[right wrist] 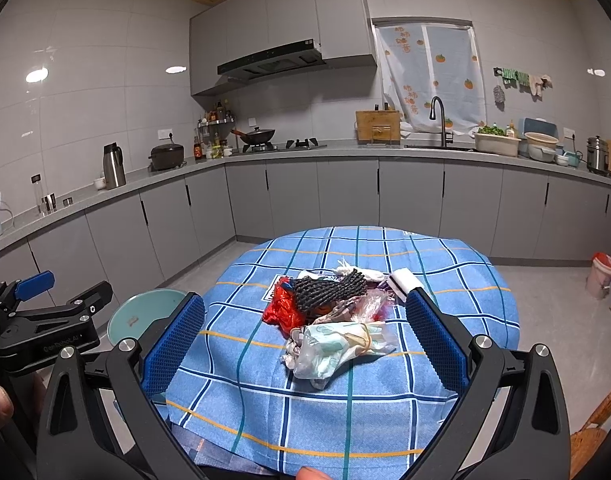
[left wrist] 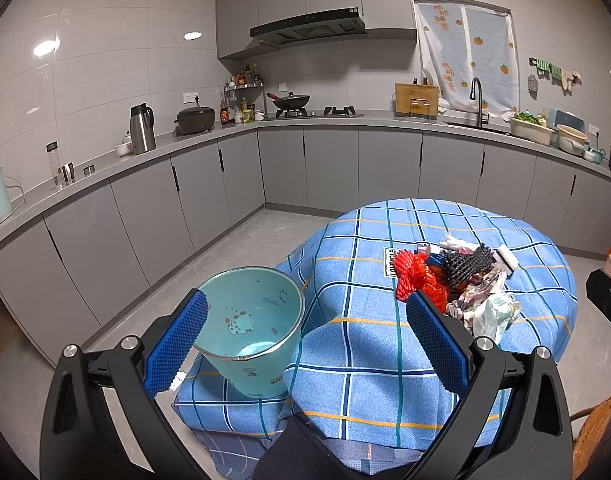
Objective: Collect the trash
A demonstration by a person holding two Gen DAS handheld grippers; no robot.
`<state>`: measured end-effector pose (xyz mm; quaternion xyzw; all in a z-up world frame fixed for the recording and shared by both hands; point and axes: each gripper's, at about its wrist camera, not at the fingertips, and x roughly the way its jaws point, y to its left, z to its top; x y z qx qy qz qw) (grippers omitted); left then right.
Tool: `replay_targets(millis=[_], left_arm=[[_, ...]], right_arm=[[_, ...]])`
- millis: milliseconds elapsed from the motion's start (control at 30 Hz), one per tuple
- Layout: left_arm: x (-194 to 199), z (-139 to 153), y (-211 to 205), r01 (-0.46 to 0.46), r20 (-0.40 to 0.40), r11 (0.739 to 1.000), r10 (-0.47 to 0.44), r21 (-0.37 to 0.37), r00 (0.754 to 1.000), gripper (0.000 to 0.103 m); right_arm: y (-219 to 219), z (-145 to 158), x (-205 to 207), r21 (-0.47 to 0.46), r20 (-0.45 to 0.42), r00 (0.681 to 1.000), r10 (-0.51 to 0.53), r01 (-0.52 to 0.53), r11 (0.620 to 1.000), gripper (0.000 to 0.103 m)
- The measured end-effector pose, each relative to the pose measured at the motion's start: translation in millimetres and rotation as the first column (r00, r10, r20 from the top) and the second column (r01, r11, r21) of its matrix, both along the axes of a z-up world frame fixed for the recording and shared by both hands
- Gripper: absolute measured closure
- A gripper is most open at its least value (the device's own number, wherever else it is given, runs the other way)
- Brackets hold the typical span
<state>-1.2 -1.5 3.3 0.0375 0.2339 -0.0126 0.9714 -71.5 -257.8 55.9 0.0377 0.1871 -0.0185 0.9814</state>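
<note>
A heap of trash lies on the round table with the blue checked cloth [right wrist: 445,308]: red net [right wrist: 281,308], black foam net [right wrist: 329,290], crumpled pale wrappers [right wrist: 337,346], a white piece [right wrist: 401,280]. The heap also shows in the left wrist view [left wrist: 457,276]. A light teal bin [left wrist: 251,328] stands on a lower cloth-covered seat left of the table; its rim shows in the right wrist view [right wrist: 145,314]. My left gripper [left wrist: 305,332] is open and empty, beside the bin. My right gripper [right wrist: 305,334] is open and empty, in front of the heap.
Grey kitchen cabinets and worktop [right wrist: 305,152] run around the far walls with pots, a kettle and a sink. A small red-and-white bucket [right wrist: 601,274] stands on the floor at right. A woven chair [right wrist: 597,432] is at lower right.
</note>
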Motion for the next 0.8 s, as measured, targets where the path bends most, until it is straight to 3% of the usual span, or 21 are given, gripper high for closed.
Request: replay_targets(millis=[800], left_arm=[[-1.0,-1.8,0.2,-0.005,0.003,1.000,0.005,0.001,1.000,0.005]], right_arm=[[-3.1,-0.4,-2.0,0.003,0.000,1.000,0.000,0.000,1.000,0.004]])
